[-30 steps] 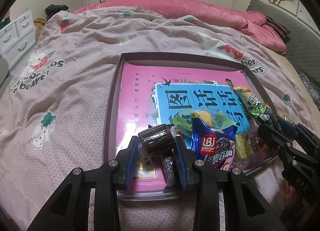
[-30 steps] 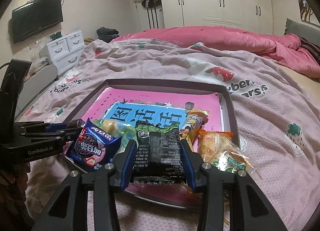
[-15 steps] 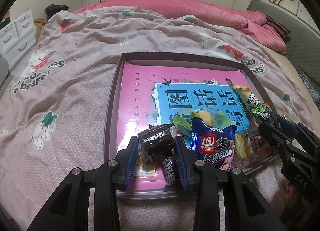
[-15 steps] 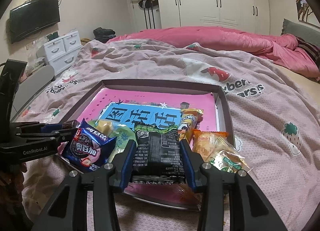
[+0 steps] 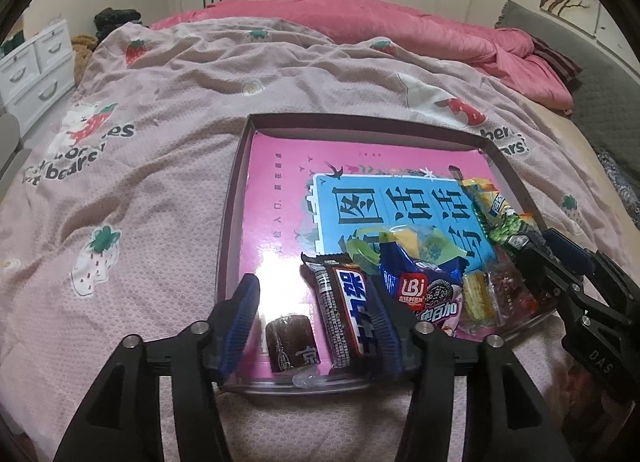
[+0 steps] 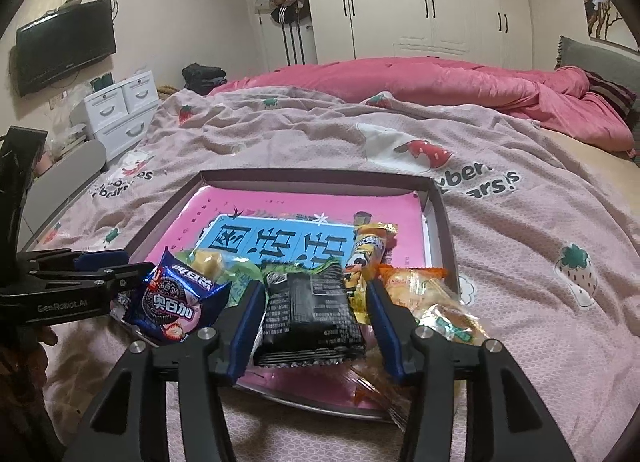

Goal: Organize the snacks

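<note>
A: Seeing any change vs 1 s ago?
B: Yep. Watching L gripper jaws opening. Clamping the brown candy a sec ago, now clear of it. Lying flat on the tray floor by the near edge, betw the fingers, touching neither pad. Choc bar lying just beside it, right up against the R-side finger.
A: And R side?
B: Doing the same. R gripper jaws opening too, pads backing off the black packet. Sitting betw them at the tray's near rim, partly on other wrappers. Not gripping anything, either side.
A: Meaning for the task?
B: Reading it as two drops finishing, both snacks in the tray. Prob pulling back next, going for more. Looking like a heap at the near-right end tho, not sorted.
A: Reading any labels?
B: Getting "LBj" + "奥百加" on the blue cookie pack. Seeing big Chinese chars on the pink liner, not making them out reliably. Skipping the white chars on the choc bar, too skewed. Getting "GenRobot.AI" on L gripper body, "DAS" on R's, "bears" on the bedspread. Fine print on black packet too small.
</note>
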### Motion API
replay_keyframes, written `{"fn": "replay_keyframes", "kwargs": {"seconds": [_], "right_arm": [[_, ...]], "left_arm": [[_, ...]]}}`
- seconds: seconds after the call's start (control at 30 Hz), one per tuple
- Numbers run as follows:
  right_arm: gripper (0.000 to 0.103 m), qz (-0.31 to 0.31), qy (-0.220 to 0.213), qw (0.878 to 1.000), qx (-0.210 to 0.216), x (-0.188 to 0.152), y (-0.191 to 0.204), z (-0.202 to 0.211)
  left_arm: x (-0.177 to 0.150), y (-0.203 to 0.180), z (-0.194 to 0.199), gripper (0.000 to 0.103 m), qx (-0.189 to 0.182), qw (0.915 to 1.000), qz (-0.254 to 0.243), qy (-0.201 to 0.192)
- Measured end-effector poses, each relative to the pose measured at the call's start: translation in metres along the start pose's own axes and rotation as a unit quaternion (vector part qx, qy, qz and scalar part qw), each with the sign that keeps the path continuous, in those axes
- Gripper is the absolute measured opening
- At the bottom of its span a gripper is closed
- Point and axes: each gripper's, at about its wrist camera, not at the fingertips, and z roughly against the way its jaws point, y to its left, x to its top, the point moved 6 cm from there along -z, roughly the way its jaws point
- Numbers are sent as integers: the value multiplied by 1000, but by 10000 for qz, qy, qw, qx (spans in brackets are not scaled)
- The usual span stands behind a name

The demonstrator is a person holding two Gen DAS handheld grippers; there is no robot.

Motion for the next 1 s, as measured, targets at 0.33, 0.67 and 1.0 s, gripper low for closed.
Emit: {"fn": "replay_keyframes", "kwargs": {"seconds": [0.33,0.67,1.0], "right_arm": [[64,-28,-399,9992,21,11,7,33],[79,-454,-211,9987,-47,-6,9,70],[87,-683,58,9961,-548,-38,5,108]], "left_arm": [[3,-1,25,75,-37,9998,86,-147],[-22,-14,60,77,-69,9999,110,-95],[-59,-31,93,78,-230,9997,78,-41]]}}
